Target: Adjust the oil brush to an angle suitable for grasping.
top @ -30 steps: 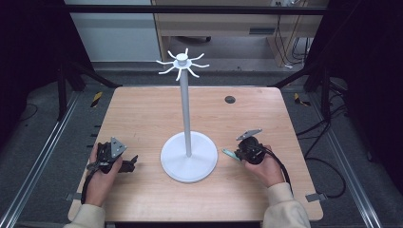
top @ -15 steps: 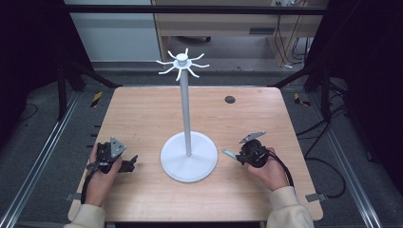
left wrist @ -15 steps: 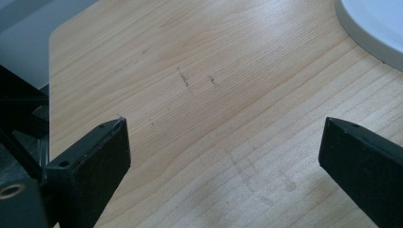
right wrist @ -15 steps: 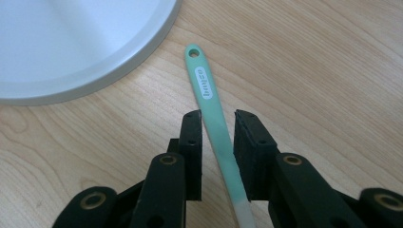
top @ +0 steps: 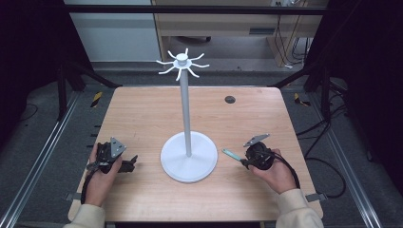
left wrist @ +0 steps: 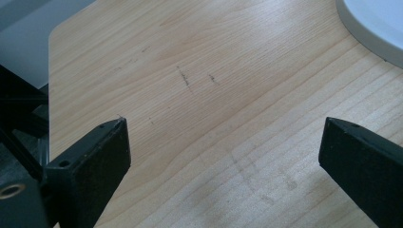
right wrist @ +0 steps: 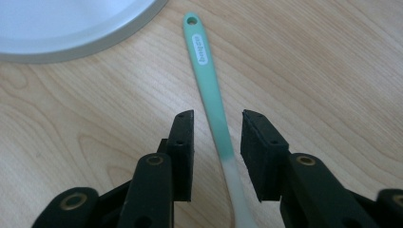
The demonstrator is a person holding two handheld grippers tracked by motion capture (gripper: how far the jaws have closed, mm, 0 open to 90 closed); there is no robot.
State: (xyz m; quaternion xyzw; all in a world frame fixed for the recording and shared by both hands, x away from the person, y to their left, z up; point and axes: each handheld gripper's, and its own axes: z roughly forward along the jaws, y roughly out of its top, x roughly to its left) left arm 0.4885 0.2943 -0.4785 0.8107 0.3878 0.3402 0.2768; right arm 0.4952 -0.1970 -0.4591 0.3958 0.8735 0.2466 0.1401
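Straddling the spoon [right wrist: 212, 102] handle, the right gripper [right wrist: 217, 137] is part-closed, gripping nothing yet. The left gripper [left wrist: 223, 156] is held wide, empty, at lower left.

Both grippers are black: the left gripper [top: 127, 164] carries a grey three-cornered plate [top: 115, 146], as does the right gripper [top: 241, 161]. Behind the right fingers [right wrist: 182, 147] sit brass-ringed screw holes. Black cables trail back over cream sleeves [top: 298, 210].

A stand [top: 188, 161] sits mid-table [top: 142, 114], a spoon-like utensil [top: 231, 154] just right of its base, seemingly flat.
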